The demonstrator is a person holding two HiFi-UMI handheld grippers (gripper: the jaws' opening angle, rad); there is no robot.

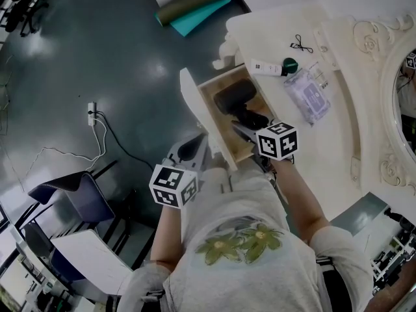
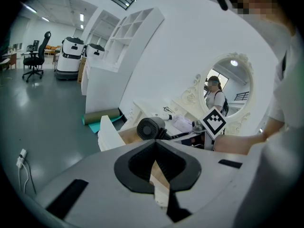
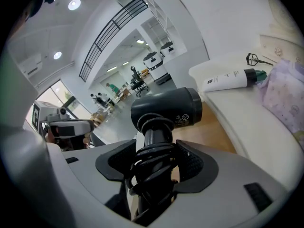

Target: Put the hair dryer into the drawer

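The dark hair dryer (image 1: pixel 235 96) is over the open wooden drawer (image 1: pixel 218 130) of the white dressing table, barrel toward the drawer's back. My right gripper (image 1: pixel 257 132) is shut on its handle, which has the cord wound round it (image 3: pixel 154 167); the barrel (image 3: pixel 167 109) sticks up beyond the jaws. In the left gripper view the hair dryer's round grille (image 2: pixel 151 128) shows above the drawer's white front panel (image 2: pixel 108 134). My left gripper (image 1: pixel 192 149) hangs just short of that panel's near end. Its pads (image 2: pixel 175 164) meet at the tips with nothing held.
On the table top lie a white tube with a dark cap (image 1: pixel 270 67), a clear pouch (image 1: pixel 310 95) and a small black clip (image 1: pixel 299 43). An ornate mirror frame (image 1: pixel 377 64) lies to the right. A rolled mat (image 1: pixel 195 8), a power strip (image 1: pixel 92 114) and chairs (image 1: pixel 78 200) are on the floor.
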